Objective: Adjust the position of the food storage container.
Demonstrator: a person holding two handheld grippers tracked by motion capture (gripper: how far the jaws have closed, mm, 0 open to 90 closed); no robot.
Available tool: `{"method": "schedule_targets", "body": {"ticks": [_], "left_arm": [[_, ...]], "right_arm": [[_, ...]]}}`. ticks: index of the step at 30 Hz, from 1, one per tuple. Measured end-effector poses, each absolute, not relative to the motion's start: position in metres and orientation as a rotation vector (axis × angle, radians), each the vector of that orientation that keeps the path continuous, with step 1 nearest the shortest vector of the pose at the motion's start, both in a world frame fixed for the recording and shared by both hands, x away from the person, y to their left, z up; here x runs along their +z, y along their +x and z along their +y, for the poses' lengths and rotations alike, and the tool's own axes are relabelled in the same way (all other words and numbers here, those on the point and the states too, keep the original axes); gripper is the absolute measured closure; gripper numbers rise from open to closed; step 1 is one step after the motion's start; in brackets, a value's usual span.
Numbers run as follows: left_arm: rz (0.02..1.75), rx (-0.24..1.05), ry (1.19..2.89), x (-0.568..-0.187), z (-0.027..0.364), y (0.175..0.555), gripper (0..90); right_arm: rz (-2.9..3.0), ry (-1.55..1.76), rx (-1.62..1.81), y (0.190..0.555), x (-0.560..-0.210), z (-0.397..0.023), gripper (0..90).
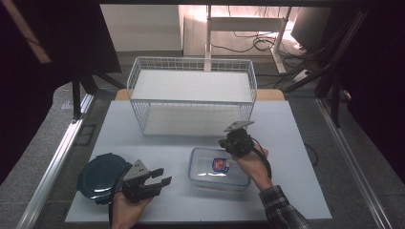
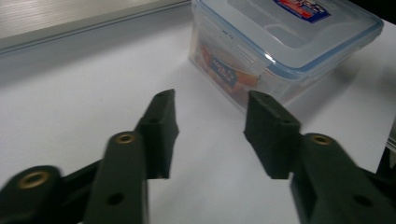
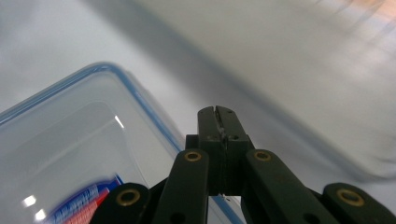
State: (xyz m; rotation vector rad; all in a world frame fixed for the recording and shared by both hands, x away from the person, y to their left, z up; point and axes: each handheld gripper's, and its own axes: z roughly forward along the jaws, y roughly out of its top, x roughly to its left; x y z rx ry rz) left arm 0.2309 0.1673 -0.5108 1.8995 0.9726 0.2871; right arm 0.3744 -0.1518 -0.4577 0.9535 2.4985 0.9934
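**Reader:** Clear plastic, is that what the box is made of? Where does it sit?

**Describer:** Yes. A clear plastic food box with a blue-edged snap lid and a red and blue label lies flat on the white table, at about five o'clock from the table's middle in the high view. Its lid is on.

**Reader:** And the grippers?

**Describer:** The left gripper is at about seven o'clock on the table, pointing toward the box, near it but not touching. Its jaws stand apart with nothing between them; in the left gripper view the box lies just beyond the fingertips, at about one o'clock. The right gripper sits at the box's far right corner, at about one o'clock from the box. Its jaws are pressed fully together and hold nothing. In the right gripper view the closed tips hang just past the lid's blue edge; I cannot tell whether they touch it.

**Reader:** Anything else on the table?

**Describer:** A white wire basket at twelve o'clock, and a round dark blue lidded container at the left gripper's nine o'clock.
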Motion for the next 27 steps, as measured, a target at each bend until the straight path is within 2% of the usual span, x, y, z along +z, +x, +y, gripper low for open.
{"method": "schedule_targets", "body": {"ticks": [2,3,6,8,15,18,27], "left_arm": [[0.970,0.279,1.909,-0.511,0.164,0.235,64.6],[0.971,0.284,1.918,-0.511,0.162,0.237,64.6],[0.966,0.290,1.936,-0.512,0.148,0.256,75.3],[0.968,0.271,1.934,-0.514,0.144,0.261,78.5],[0.968,0.192,1.983,-0.530,0.121,0.277,81.7],[0.942,0.219,2.022,-0.525,0.117,0.271,83.5],[1.014,0.203,2.058,-0.521,0.136,0.250,84.5]], "right_arm": [[2.351,0.998,1.010,0.361,-0.451,-0.189,89.7],[2.351,0.998,1.010,0.361,-0.451,-0.189,89.7],[2.230,1.141,1.039,0.346,-0.458,-0.237,89.7],[2.244,1.186,1.028,0.342,-0.469,-0.249,89.7],[2.349,1.250,1.009,0.341,-0.490,-0.251,89.7],[2.368,1.245,0.999,0.340,-0.492,-0.249,89.8],[2.433,1.188,1.030,0.332,-0.497,-0.220,89.8]]}}
